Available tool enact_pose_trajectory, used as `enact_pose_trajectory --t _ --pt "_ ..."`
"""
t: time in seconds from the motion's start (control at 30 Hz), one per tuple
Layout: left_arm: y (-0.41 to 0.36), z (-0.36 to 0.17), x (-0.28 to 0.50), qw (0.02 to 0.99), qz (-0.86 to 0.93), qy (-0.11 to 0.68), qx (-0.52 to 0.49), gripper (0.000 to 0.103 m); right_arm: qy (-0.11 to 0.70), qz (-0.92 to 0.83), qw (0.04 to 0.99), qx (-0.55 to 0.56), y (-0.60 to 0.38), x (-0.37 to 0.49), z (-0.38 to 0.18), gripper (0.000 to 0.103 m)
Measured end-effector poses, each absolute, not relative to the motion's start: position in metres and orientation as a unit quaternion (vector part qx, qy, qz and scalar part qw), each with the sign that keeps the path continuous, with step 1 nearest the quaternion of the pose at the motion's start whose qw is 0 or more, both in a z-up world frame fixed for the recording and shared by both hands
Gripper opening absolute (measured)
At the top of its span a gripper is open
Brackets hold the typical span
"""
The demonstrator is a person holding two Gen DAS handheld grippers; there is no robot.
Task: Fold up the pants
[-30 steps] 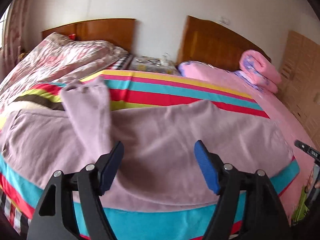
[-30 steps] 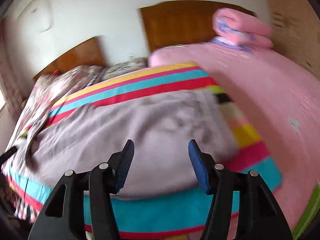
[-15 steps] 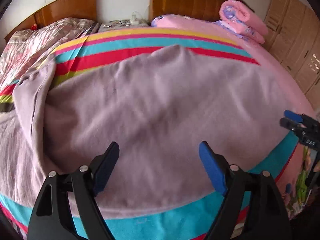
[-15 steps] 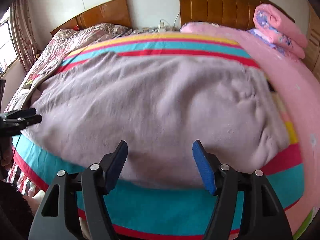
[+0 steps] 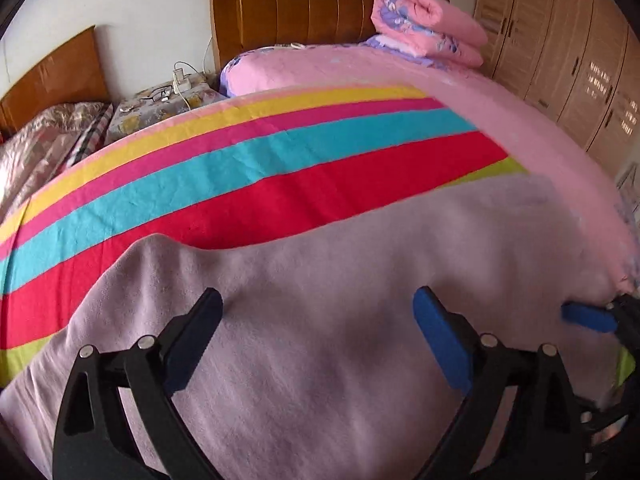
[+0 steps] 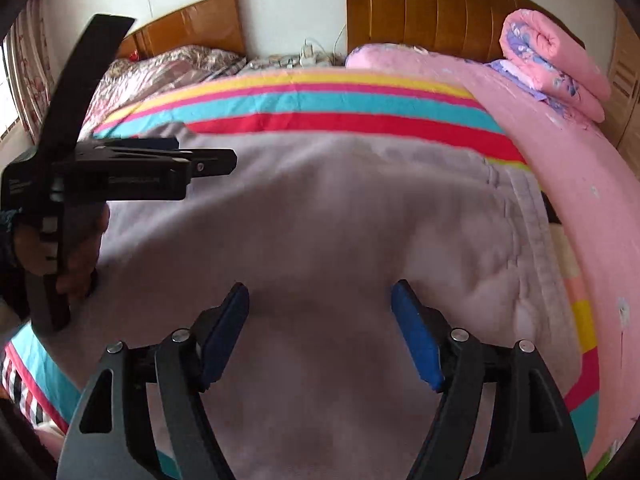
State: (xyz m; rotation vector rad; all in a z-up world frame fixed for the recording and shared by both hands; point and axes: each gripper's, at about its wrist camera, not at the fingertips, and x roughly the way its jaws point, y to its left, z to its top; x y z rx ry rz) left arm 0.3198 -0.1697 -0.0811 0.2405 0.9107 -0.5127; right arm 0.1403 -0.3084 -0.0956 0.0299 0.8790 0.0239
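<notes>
Mauve fleece pants lie spread flat on a striped blanket; in the right wrist view the pants show their waistband at the right. My left gripper is open and empty, low over the pants' middle. My right gripper is open and empty, low over the pants near the waist end. The left gripper also shows in the right wrist view, seen from the side. A blue fingertip of the right gripper shows at the right edge of the left wrist view.
A rolled pink quilt lies by the wooden headboard. A pink sheet covers the bed's right side. Wooden wardrobes stand at the right. A nightstand with cables and a second bed are at the left.
Both grippers have come lower and closer over the pants and nearer each other. The folded-over pant leg at the left has left the left wrist view. Both stay open.
</notes>
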Motion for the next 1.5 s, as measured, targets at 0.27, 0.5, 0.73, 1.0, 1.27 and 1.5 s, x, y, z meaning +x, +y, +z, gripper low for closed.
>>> enact_pose_trajectory --t 0.27,0.5,0.73,1.0,1.27,1.5 --pt "-0.175 -0.089 0.338 0.867 -0.197 0.443 0.117 0.102 0.453 0.040 0.890 -0.008 -0.320 0.107 -0.095 0.072" --pt "-0.169 -0.089 0.337 0.867 -0.199 0.442 0.113 0.102 0.421 0.011 0.907 -0.018 -0.305 0.151 -0.086 0.078" --pt "-0.168 -0.087 0.331 0.868 -0.199 0.441 0.110 0.102 0.435 0.003 0.900 -0.014 -0.315 0.145 -0.101 0.082" --pt "-0.151 -0.076 0.325 0.876 -0.196 0.434 0.076 0.101 0.410 -0.004 0.912 -0.011 -0.270 0.117 -0.068 0.083" --pt "-0.055 -0.049 0.268 0.879 -0.158 0.447 0.046 0.101 0.426 0.045 0.902 -0.054 -0.208 0.121 -0.076 0.086" --pt "0.004 -0.050 0.236 0.863 -0.172 0.475 -0.008 0.101 0.472 0.025 0.881 -0.006 -0.215 0.124 -0.091 0.088"
